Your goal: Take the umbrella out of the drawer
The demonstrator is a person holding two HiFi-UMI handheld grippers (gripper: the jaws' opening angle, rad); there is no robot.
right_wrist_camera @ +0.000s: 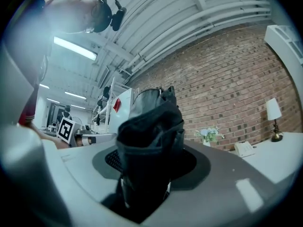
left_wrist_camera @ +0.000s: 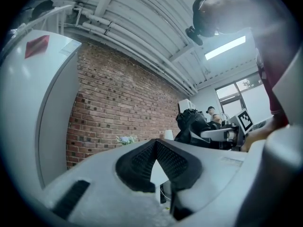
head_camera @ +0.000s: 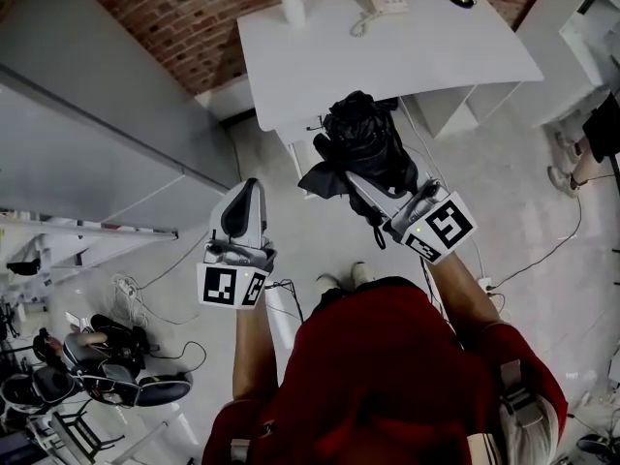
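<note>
The umbrella (head_camera: 360, 143) is up in the air in front of the white desk (head_camera: 407, 61), clamped in your right gripper (head_camera: 385, 194). Your left gripper (head_camera: 244, 200) is pinched together on nothing. Looks like the taking-out is basically done, so next you'd just pick somewhere to set it down.

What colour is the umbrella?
Black. The umbrella shows best in the head view, against the white desk.
</note>
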